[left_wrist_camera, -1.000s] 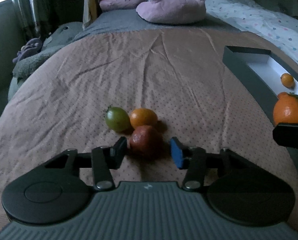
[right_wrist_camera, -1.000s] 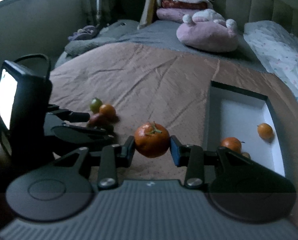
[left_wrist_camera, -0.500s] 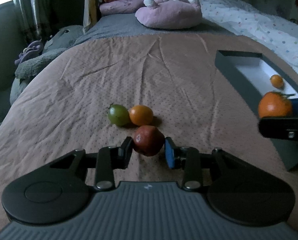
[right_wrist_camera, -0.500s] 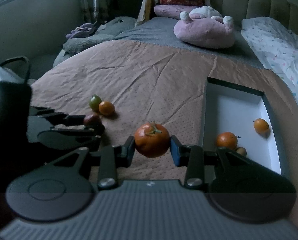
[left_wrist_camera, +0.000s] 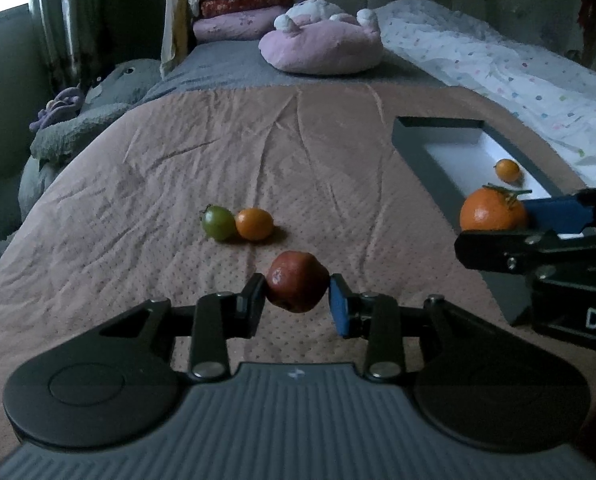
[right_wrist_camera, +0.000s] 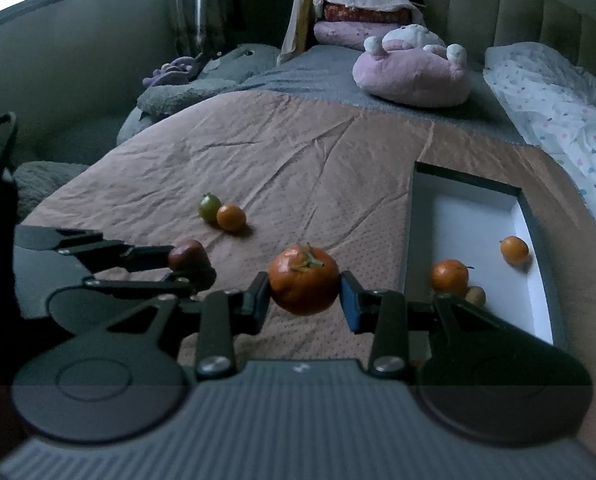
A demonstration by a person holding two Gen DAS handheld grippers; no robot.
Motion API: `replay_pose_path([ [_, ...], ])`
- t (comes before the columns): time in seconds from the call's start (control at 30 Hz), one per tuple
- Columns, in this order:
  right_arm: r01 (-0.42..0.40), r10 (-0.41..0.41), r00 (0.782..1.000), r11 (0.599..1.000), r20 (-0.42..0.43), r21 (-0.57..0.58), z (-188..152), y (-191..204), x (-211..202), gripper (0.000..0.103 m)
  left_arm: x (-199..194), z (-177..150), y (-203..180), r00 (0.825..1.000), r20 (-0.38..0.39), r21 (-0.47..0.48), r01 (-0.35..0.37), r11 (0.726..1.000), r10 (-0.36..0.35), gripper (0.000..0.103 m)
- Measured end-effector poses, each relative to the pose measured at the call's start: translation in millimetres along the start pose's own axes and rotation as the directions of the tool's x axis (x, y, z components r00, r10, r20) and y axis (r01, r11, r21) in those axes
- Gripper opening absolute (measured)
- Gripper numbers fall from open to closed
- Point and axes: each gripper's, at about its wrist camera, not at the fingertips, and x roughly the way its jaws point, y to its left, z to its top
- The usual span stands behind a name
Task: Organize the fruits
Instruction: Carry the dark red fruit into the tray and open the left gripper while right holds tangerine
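My left gripper (left_wrist_camera: 297,294) is shut on a dark red fruit (left_wrist_camera: 297,286) and holds it above the brown bedspread. My right gripper (right_wrist_camera: 304,290) is shut on an orange tangerine (right_wrist_camera: 304,285) with a stem, just left of the grey box (right_wrist_camera: 408,248). The tangerine also shows in the left wrist view (left_wrist_camera: 492,211), and the red fruit in the right wrist view (right_wrist_camera: 188,254). A green fruit (left_wrist_camera: 217,222) and a small orange fruit (left_wrist_camera: 254,223) lie touching on the bedspread. The box holds a tangerine (right_wrist_camera: 449,277), a small orange fruit (right_wrist_camera: 514,249) and a beige fruit (right_wrist_camera: 476,295).
A pink plush (right_wrist_camera: 412,66) lies at the far end on a grey blanket. A dotted white quilt (right_wrist_camera: 558,96) runs along the right. Grey plush toys (left_wrist_camera: 78,120) sit off the left edge of the bed.
My left gripper closed on the dark red fruit and lifted it off the bedspread. My right gripper rose, still holding the tangerine, beside the box.
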Motion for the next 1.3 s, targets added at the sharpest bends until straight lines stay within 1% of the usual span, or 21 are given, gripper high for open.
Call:
replay_pose_path([
  [0.3,-0.009,0.009,1.000,1.000,0.028,0.012,-3,-2,-13,0.041,-20,4,-10,1.000,0.021,0.014,-0.002,1.000,0.001,0.040],
  [0.63,-0.009,0.007,0.998,0.999,0.055,0.036,-10,-12,-25,0.041,-28,6,-25,1.000,0.021,0.045,-0.004,0.999,0.003,0.040],
  [0.97,-0.004,0.000,0.998,0.997,0.062,0.078,-22,-29,-30,0.041,-26,13,-46,1.000,0.009,0.076,0.008,0.997,-0.009,0.040],
  [1.3,0.038,-0.044,0.998,0.992,0.054,0.118,-34,-51,-36,0.041,-15,32,-77,0.999,0.009,0.119,0.049,0.992,-0.051,0.040],
])
